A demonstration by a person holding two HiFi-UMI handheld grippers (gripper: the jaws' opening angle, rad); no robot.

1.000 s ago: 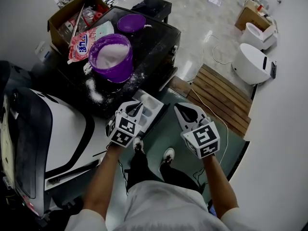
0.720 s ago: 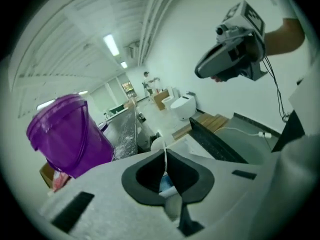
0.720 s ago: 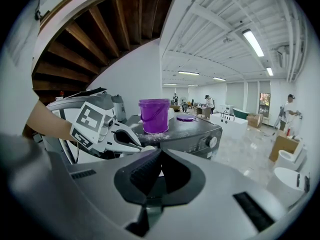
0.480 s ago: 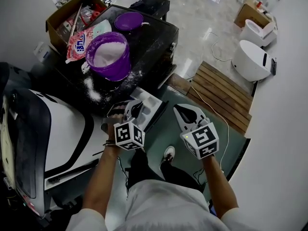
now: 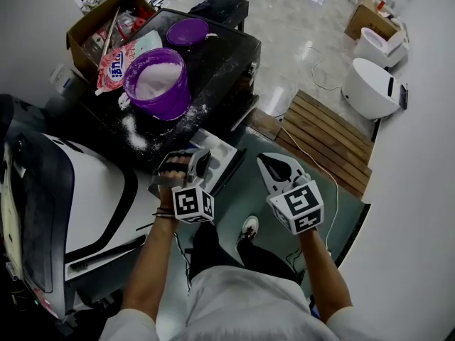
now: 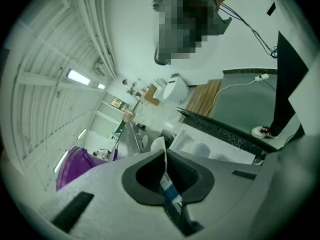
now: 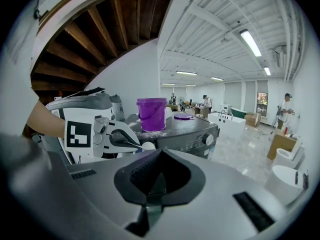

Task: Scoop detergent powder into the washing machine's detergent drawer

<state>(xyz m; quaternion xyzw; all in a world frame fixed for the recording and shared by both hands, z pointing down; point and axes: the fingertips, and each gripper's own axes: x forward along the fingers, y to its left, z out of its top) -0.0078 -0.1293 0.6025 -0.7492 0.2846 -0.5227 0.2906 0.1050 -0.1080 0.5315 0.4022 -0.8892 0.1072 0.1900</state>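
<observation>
**Status: task under way, delivery step.**

1. L tongs (image 5: 198,164): pressed together on the thin handle of a white scoop (image 6: 158,145). Your L wrist is rolled over, so the scoop shows edge-on in the left gripper view. From the right gripper view its bowl (image 7: 148,146) sits at the tong tips.
2. Scoop position: just beside or over the white detergent drawer (image 5: 226,152), which stands pulled out from the front of the dark washing machine (image 5: 224,55). Touching or apart: cannot tell.
3. Scoop contents: not visible in any view. Cannot confirm load or no load.
4. Drawer: open, compartments (image 6: 220,146) show white. Too pale to tell powder from plastic, so no delivered dose can be confirmed.
5. R tongs (image 5: 273,163): tips pressed together, nothing between them (image 7: 159,154). Held to the R of the drawer, apart from it, no part in the work.
6. Supply: purple bucket (image 5: 158,84) on the machine top, lid (image 5: 188,31) off and lying behind it, white powder inside to a fair level. Well apart from the scoop.
7. Housekeeping: loose powder (image 5: 135,130) is scattered on the machine top near the bucket.

**Assessment (judgement):** the roll of your L wrist at the drawer reads as a tip-out in hand. Done: drawer open, bucket open, scoop in grip and at the drawer. Left: confirm the powder lands in a compartment, and repeat scoops if the dose needs it.
</observation>
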